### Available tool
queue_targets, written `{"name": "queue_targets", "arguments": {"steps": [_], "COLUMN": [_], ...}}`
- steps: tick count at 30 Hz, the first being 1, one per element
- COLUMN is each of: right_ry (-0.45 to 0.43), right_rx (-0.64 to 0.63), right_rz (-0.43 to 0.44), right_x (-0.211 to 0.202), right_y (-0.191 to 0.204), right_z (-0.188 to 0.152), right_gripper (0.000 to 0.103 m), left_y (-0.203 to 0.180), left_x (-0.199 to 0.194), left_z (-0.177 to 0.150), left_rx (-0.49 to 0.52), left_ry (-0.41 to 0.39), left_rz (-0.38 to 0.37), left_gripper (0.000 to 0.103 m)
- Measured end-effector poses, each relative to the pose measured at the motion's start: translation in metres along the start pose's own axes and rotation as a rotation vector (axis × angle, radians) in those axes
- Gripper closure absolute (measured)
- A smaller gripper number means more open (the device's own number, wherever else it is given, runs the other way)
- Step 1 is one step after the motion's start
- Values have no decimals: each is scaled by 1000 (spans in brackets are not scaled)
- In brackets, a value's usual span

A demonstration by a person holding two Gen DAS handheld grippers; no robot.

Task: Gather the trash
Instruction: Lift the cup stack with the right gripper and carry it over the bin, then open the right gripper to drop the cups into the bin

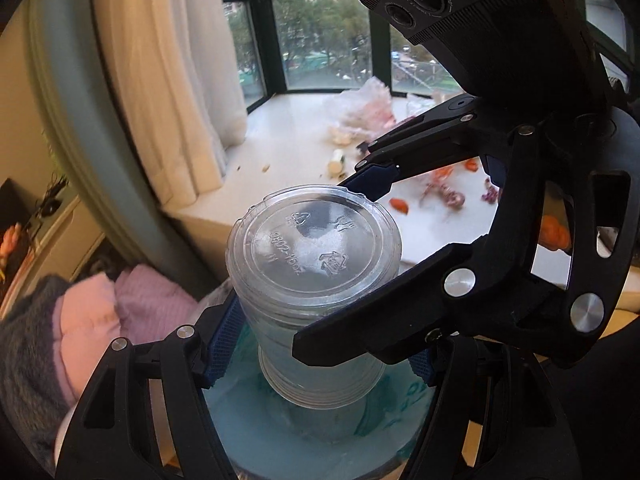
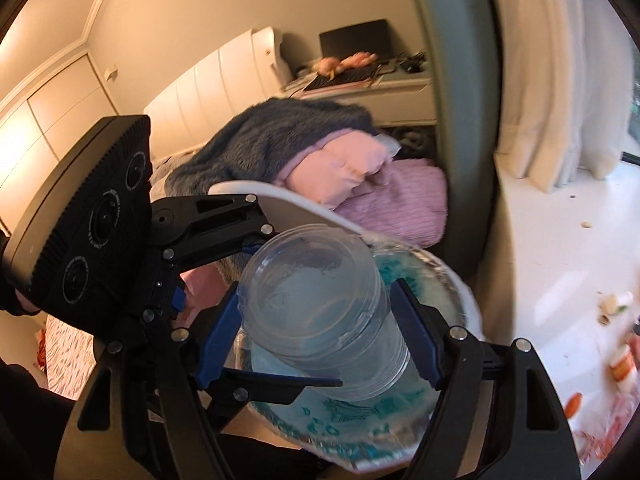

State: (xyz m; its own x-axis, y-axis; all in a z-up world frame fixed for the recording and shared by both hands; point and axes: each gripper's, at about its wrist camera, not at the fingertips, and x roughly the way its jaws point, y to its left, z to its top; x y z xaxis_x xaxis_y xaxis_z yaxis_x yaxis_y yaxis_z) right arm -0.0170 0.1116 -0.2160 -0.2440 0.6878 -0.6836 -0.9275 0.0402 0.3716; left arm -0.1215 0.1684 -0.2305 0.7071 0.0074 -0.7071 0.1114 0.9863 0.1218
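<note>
A clear plastic cup (image 1: 316, 280) with a lid is held over a white bin lined with a pale blue bag (image 1: 288, 432). Both grippers grasp the cup. My left gripper (image 1: 320, 344) is shut on the cup's body. My right gripper (image 2: 316, 328) is shut on the same cup (image 2: 316, 312), its blue pads at either side; it also shows in the left wrist view (image 1: 360, 264), above and below the lidded end. The bin liner (image 2: 360, 420) lies beneath the cup. Food scraps (image 1: 444, 192) lie on the white windowsill (image 1: 288, 132).
A crumpled plastic bag (image 1: 364, 108) sits on the sill by the window. A white curtain (image 1: 172, 80) hangs at the left. Pink and grey bedding (image 2: 320, 152) lies on the bed behind the bin. More scraps (image 2: 616, 336) dot the sill at right.
</note>
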Motion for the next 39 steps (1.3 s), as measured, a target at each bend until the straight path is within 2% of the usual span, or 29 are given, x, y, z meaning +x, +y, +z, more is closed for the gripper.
{"name": "queue_targets", "arguments": {"steps": [6, 15, 21, 28, 37, 38, 39], "right_ry": [68, 133, 153, 144, 123, 120, 114], "right_rx": [21, 71, 95, 105, 99, 99, 99], "right_rz": [29, 39, 31, 23, -1, -6, -21], "right_x": [38, 71, 82, 81, 74, 73, 71], "right_y": [-13, -34, -42, -44, -36, -35, -35], "right_z": [-9, -30, -39, -40, -38, -37, -37], "right_gripper": [32, 32, 32, 32, 32, 32, 29], "left_y": [11, 19, 20, 18, 19, 18, 18], "left_x": [27, 64, 78, 77, 76, 76, 75], "left_z": [-17, -39, -48, -53, -57, -57, -56], "left_rx": [-33, -41, -41, -44, -23, -18, -15], "left_ry": [53, 127, 165, 183, 199, 196, 192], "left_rz": [-25, -78, -100, -109, -87, -79, -71], "left_gripper": [36, 36, 36, 36, 35, 34, 26]}}
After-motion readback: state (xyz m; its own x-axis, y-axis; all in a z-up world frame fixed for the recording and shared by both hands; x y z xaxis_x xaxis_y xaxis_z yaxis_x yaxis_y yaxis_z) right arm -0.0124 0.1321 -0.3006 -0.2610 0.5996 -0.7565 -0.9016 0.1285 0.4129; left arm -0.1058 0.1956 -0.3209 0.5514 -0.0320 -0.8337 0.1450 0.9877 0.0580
